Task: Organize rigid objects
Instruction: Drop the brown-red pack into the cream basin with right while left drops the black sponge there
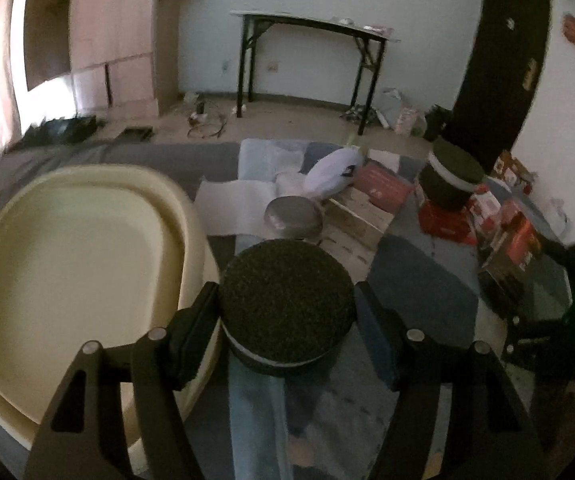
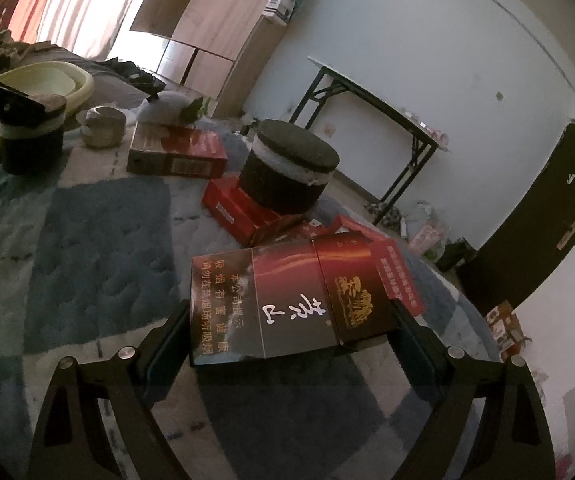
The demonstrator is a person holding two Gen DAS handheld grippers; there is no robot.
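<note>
Gripping hard on both sides: your left gripper [image 1: 287, 312] has its jaws spread wide and pressed against the flanks of a dark round speckled-top canister with a white band [image 1: 287, 300], held just beside the rim of the cream oval plastic basin [image 1: 87, 256]. Your right gripper [image 2: 291, 324] has its jaws similarly wide, clamped on the ends of a dark red and black cigarette pack with Chinese lettering [image 2: 291, 300], lifted above the blue-and-grey quilted blanket [image 2: 87, 248].

Pack lies flat, face up, lid end toward your right finger. Canister upright, lid on.

Elsewhere on the blanket: a second dark round canister [image 2: 287, 168] stands on a red flat box [image 2: 235, 212]; a small grey metal tin [image 2: 101, 126] sits near a longer red and tan carton [image 2: 175, 152].

Canister's lower body is hidden behind the jaws. Right edge of the left view is dark and blurred; boxes there are hard to make out.
</note>
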